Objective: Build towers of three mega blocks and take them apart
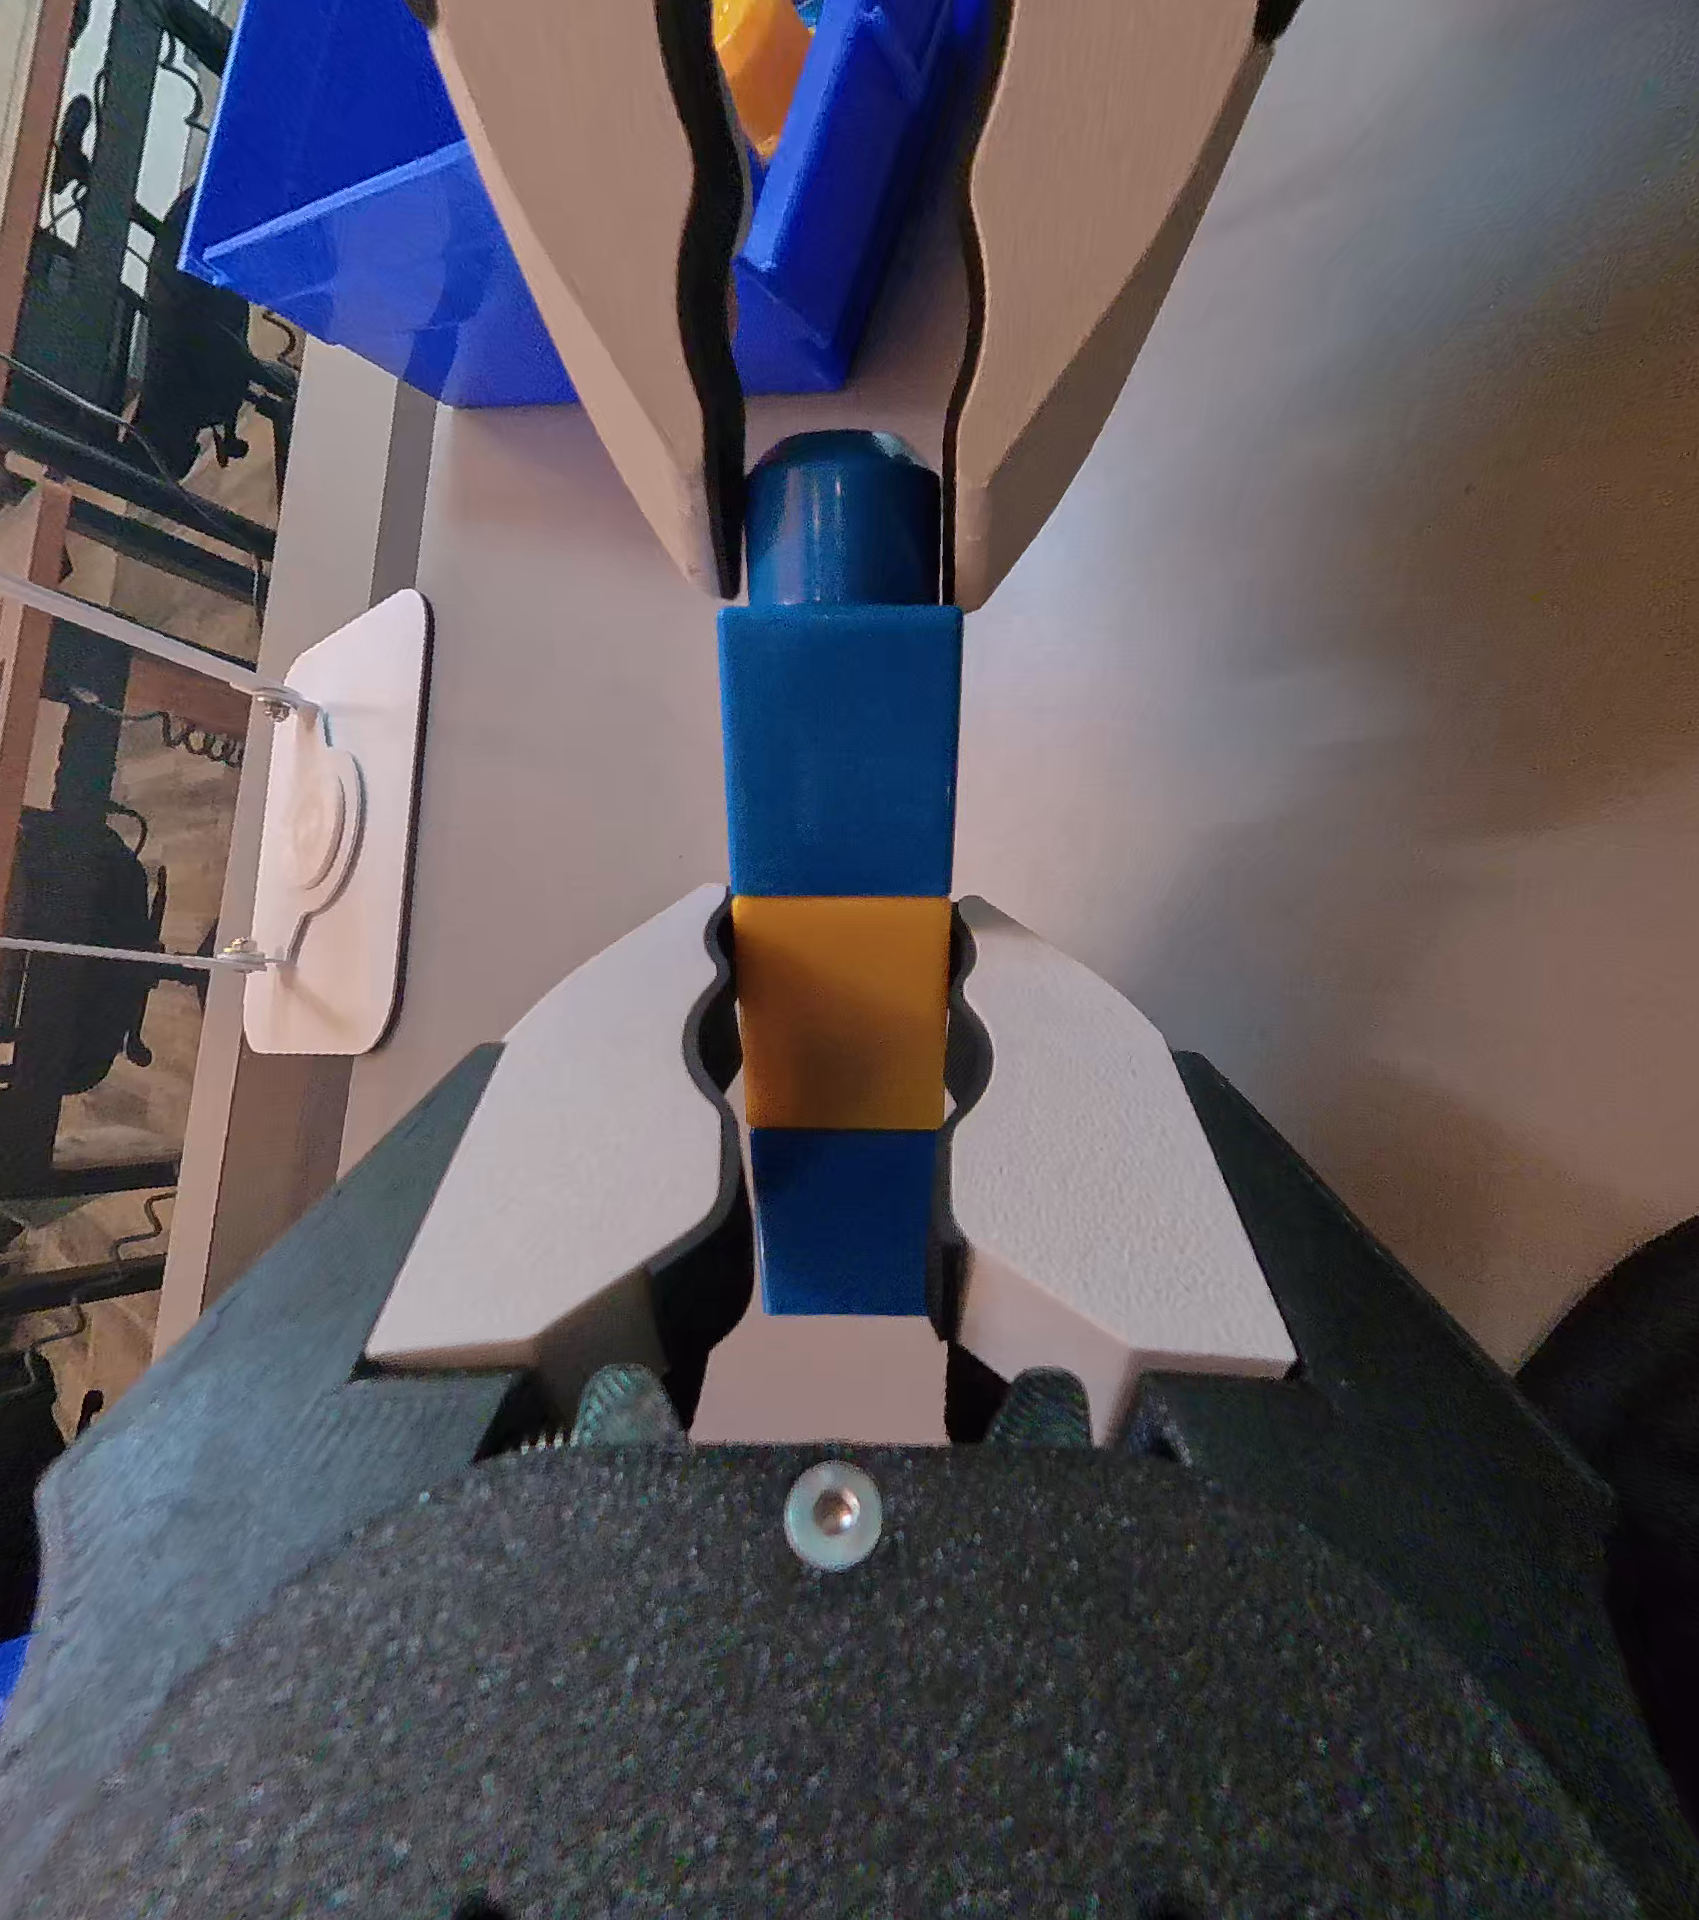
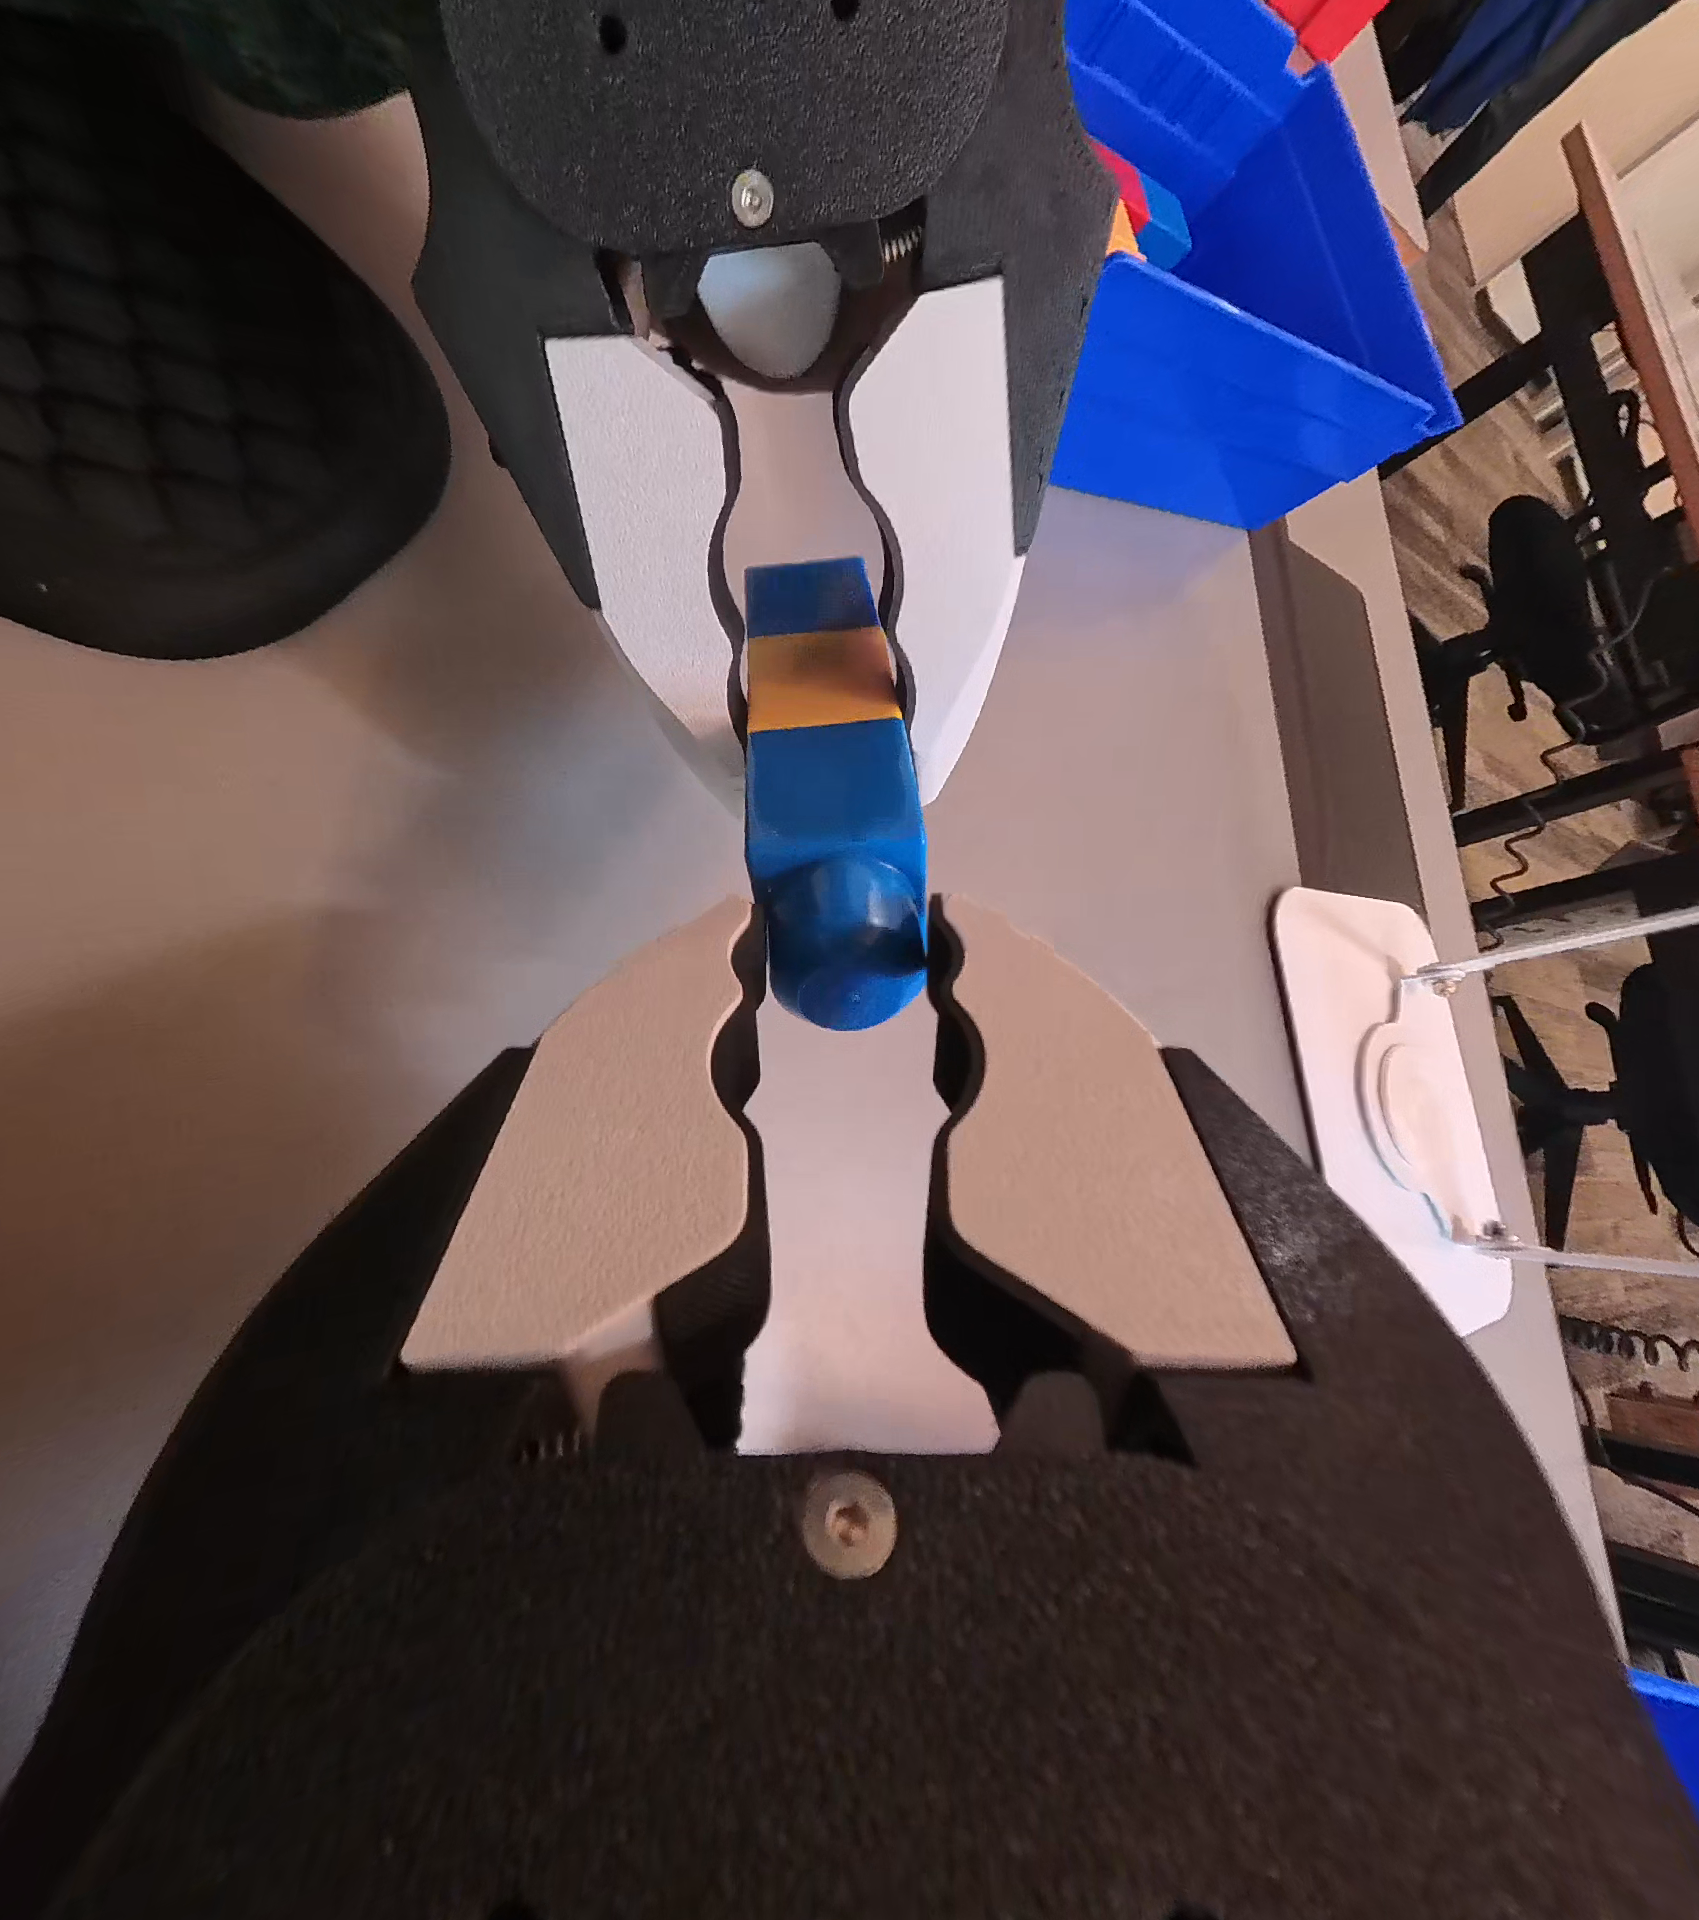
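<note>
Black housing and white fingers of the left gripper [image 1: 843,1023] fill the near field of the left wrist view. Its jaws are clenched on the tower [image 1: 843,935], bearing on the orange block [image 1: 843,1013] with the lower blue block [image 1: 843,1226] seated deeper between the fingers. Tower position: held in the air above the pale table [image 1: 1292,520], spanning the gap between the two grippers.

Left to right in that view: a white mount plate [image 1: 336,821] at the table edge, the tower at centre, bare table beyond. At the far end, the upper blue block [image 1: 840,764] presents its stud [image 1: 840,525] to the right gripper [image 2: 840,966], whose fingertips flank the stud. Contact cannot be confirmed; a thin gap seems to remain on at least one side.

Task status, as a judgement: the three-block tower is assembled; separation has not started, and the upper blue block appears to be the first to come off.

Blue bins [image 2: 1240,343] are cropped; their contents are only partly visible
</note>
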Action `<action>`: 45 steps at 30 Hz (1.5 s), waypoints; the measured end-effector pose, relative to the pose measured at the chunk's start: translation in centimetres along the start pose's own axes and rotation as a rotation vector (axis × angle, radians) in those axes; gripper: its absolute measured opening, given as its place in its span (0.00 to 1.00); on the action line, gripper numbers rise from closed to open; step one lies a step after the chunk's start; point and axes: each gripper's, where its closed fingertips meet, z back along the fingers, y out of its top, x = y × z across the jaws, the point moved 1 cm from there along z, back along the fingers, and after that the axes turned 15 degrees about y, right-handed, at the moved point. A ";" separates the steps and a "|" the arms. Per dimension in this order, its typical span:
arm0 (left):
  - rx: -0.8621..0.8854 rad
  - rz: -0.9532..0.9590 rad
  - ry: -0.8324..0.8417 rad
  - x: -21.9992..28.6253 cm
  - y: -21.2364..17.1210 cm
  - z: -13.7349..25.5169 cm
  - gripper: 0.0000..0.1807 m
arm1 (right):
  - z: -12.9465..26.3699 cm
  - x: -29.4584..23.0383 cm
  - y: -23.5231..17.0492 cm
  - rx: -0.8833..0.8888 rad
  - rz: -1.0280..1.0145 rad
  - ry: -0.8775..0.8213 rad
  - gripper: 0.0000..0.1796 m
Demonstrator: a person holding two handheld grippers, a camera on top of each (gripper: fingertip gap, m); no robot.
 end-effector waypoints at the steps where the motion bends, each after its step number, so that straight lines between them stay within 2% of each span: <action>1: 0.009 -0.002 -0.005 0.1 0.1 0.1 0.20 | 0.0 -0.1 -0.2 -0.012 -0.009 0.007 0.16; 6: 0.057 0.018 0.003 -0.3 0.9 0.5 0.20 | 1.3 -0.2 0.6 0.016 -0.051 0.046 0.16; 7: 0.001 -0.004 0.033 -0.8 -0.1 0.3 0.20 | 2.0 -0.1 0.5 0.019 -0.064 0.050 0.16; 9: -0.059 0.014 0.071 -1.9 -2.4 0.1 0.20 | 4.5 0.9 0.5 0.059 -0.091 0.017 0.16; 11: -0.039 0.118 0.086 -3.2 -2.9 0.5 0.20 | 8.5 3.4 0.2 0.106 -0.114 -0.124 0.16; 13: 0.009 0.202 0.141 -4.9 -2.5 0.9 0.20 | 13.2 6.8 -1.5 0.099 -0.172 -0.327 0.16; 15: 0.059 0.276 0.201 -6.5 -1.9 1.3 0.20 | 17.1 9.8 -5.2 -0.010 -0.268 -0.488 0.16; 17: 0.072 0.306 0.241 -7.3 -1.8 1.4 0.20 | 18.8 11.5 -9.9 -0.163 -0.402 -0.500 0.16; 20: 0.060 0.321 0.240 -7.1 -2.2 1.0 0.20 | 18.2 12.9 -16.6 -0.381 -0.612 -0.353 0.16; 22: 0.050 0.316 0.234 -6.8 -2.4 0.8 0.20 | 16.7 13.7 -19.5 -0.460 -0.703 -0.238 0.16; 27: 0.032 0.313 0.218 -6.2 -2.6 0.1 0.20 | 13.0 12.4 -23.9 -0.691 -0.878 0.109 0.16; 30: 0.031 0.315 0.207 -5.9 -2.6 0.0 0.20 | 11.5 12.2 -25.0 -0.756 -0.930 0.216 0.16; 36: 0.035 0.318 0.197 -5.7 -2.4 -0.1 0.20 | 9.3 12.9 -25.4 -0.723 -0.973 0.266 0.17; 39: 0.039 0.326 0.196 -5.6 -2.3 -0.1 0.20 | 9.1 13.6 -25.2 -0.656 -0.966 0.218 0.25; 42: 0.065 0.347 0.189 -5.6 -1.8 0.0 0.20 | 9.7 15.2 -23.1 -0.486 -0.914 0.111 0.27; 44: 0.105 0.369 0.171 -5.5 -1.0 0.2 0.20 | 10.2 16.3 -20.2 -0.332 -0.825 0.026 0.27; 45: 0.125 0.378 0.154 -5.3 -0.6 0.3 0.20 | 10.3 16.2 -18.4 -0.266 -0.757 0.007 0.23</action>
